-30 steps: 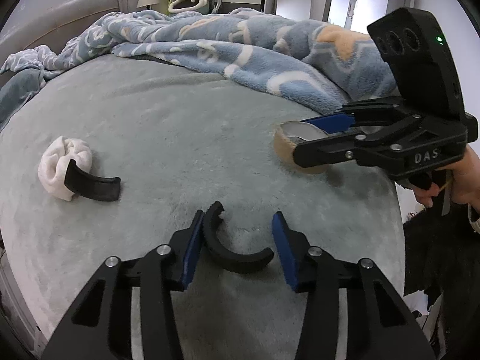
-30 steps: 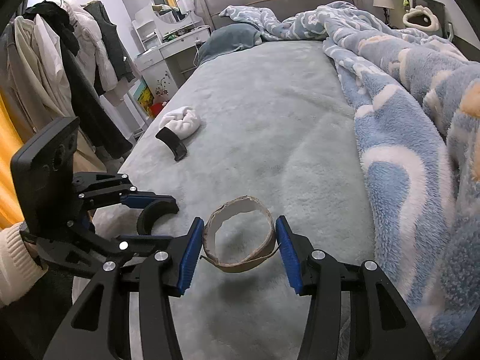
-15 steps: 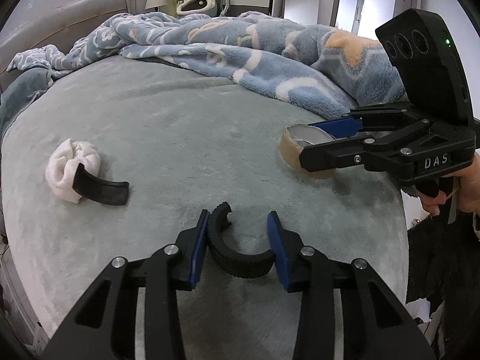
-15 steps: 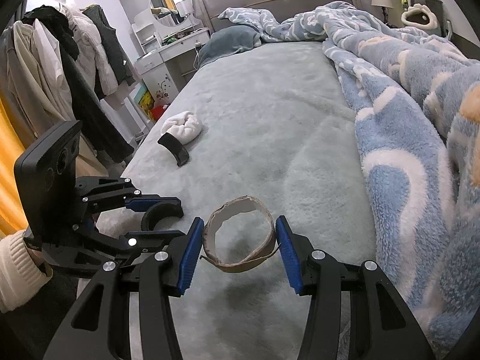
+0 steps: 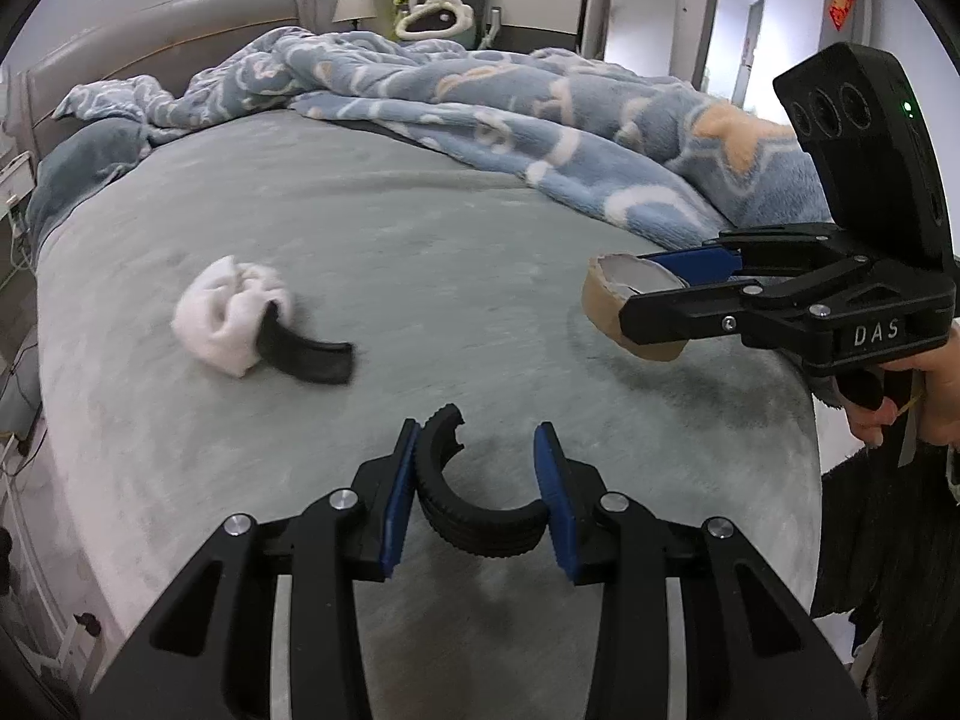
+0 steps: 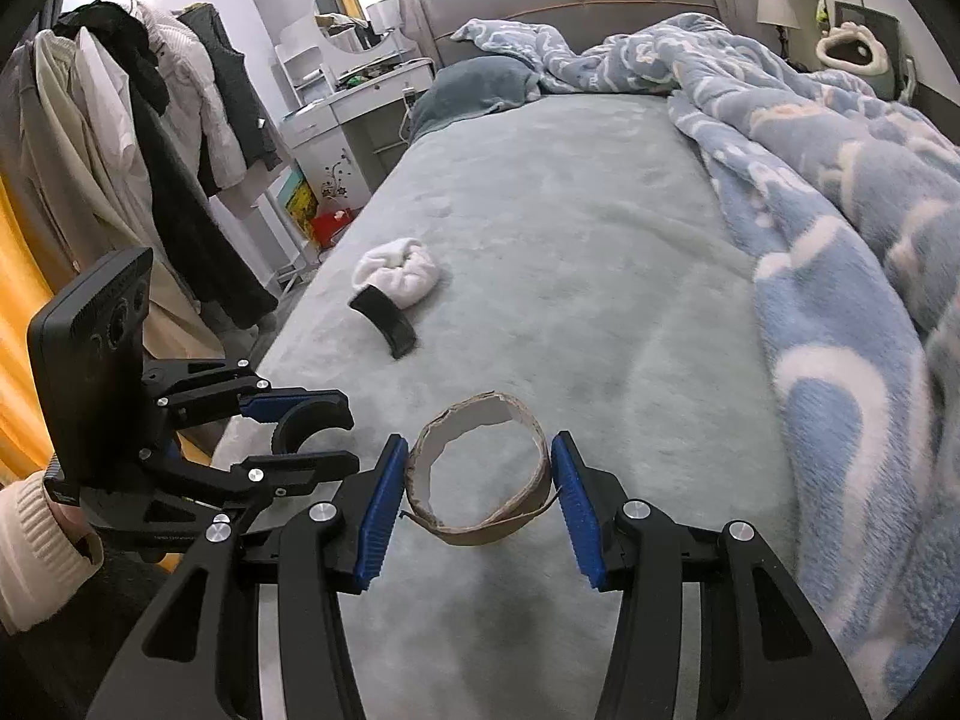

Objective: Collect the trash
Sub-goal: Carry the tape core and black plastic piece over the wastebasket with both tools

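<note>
Right wrist view: right gripper [image 6: 479,495] jaws pinch a light, crushable cardboard ring [image 6: 477,474] above the bed [image 6: 570,228]; left gripper [image 5: 477,489] jaws clasp a stiff ribbed black arc [image 5: 465,501].

Torn cardboard ring [image 6: 477,474] and black curved piece [image 5: 474,504], both clamped.

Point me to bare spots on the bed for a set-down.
Widest bare patch: grey sheet between the white wad with the black strip against it and the blue blanket, running up to the pillow. Crowded: near edge, where left gripper holds a black curved piece and right gripper holds the cardboard ring.
</note>
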Available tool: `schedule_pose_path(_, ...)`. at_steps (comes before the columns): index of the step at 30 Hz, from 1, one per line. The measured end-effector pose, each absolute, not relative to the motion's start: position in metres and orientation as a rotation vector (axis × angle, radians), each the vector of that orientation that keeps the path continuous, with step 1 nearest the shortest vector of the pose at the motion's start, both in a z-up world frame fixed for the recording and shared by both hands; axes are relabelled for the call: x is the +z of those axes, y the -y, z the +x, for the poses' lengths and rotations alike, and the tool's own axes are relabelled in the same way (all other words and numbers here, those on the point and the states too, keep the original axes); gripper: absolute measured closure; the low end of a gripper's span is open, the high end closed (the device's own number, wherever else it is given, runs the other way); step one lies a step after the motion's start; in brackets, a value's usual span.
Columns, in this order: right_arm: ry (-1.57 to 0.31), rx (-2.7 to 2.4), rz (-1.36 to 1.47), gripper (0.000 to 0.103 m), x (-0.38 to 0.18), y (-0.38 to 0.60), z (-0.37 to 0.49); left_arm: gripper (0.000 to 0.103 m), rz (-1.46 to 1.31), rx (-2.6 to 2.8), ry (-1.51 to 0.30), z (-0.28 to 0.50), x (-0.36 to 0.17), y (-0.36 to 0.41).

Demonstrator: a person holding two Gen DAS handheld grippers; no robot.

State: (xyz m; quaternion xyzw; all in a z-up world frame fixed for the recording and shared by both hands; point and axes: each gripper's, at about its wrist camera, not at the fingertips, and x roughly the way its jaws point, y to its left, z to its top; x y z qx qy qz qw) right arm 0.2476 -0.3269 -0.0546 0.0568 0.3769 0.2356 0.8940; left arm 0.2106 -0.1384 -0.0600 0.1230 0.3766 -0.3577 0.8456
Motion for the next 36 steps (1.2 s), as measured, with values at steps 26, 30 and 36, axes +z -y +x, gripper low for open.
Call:
schedule_pose_path(26, -0.778, 0.606, 0.044, 0.053, -0.031, 0.191, 0.265, 0.062, 0.106, -0.473, -0.879, 0.217, -0.056, 0.006)
schedule_pose_path(30, -0.797, 0.625, 0.035, 0.053, -0.032, 0.17, 0.268, 0.062, 0.1, -0.419, -0.892, 0.217, -0.057, -0.011)
schedule_pose_path(36, -0.823, 0.649, 0.028, 0.053, -0.035, 0.138, 0.273, 0.062, 0.064, -0.374, -0.933, 0.215, -0.063, -0.038)
